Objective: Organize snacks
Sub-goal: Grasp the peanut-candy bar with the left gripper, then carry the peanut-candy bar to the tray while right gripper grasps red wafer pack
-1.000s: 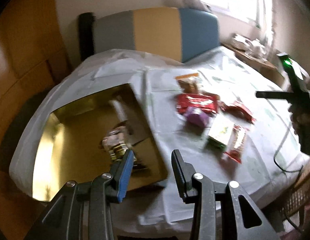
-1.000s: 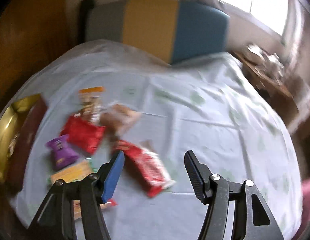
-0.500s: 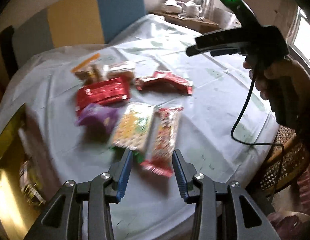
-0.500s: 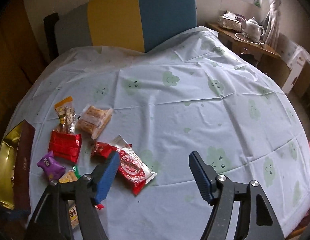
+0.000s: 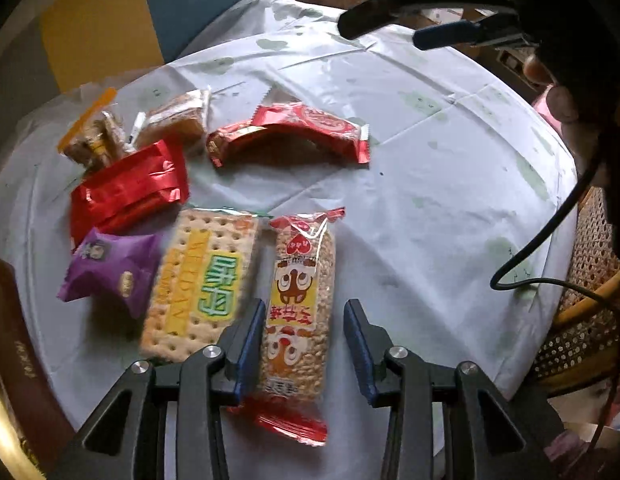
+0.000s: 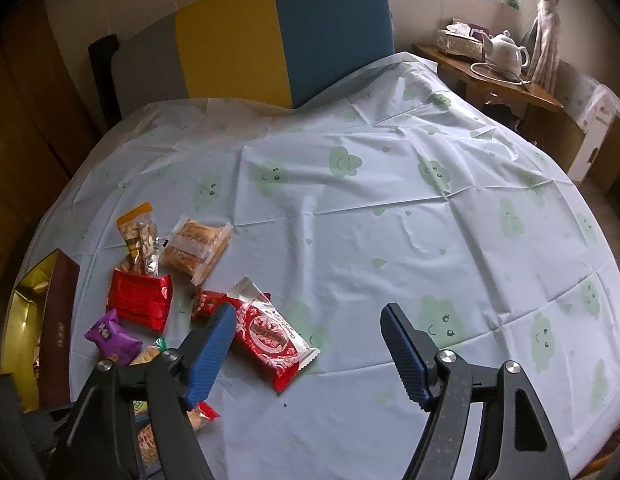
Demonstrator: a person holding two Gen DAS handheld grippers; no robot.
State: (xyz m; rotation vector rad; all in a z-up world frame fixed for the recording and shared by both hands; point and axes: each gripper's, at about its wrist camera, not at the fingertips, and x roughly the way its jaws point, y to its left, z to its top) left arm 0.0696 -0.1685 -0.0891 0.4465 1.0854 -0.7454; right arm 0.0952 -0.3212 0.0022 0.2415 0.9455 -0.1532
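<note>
The left gripper (image 5: 303, 340) points down over the puffed-rice bar (image 5: 299, 308), which lies lengthwise between its jaws. The jaws are closing, with a visible gap still on the right side. Left of the bar lie a cracker pack (image 5: 201, 284), a purple pouch (image 5: 109, 272) and a red foil pack (image 5: 129, 188).

The right gripper (image 6: 305, 352) hovers wide, its jaws opening, nothing between them; a red wafer bar (image 6: 269, 340) lies just below its left finger. Only the right wrist view shows the gold-lined box (image 6: 29, 320) clearly, plus a teapot (image 6: 506, 50) on a side table. A pale tablecloth (image 6: 390, 240) with green cloud faces covers the round table; a grey, yellow and blue chair back (image 6: 269, 40) stands behind it.
</note>
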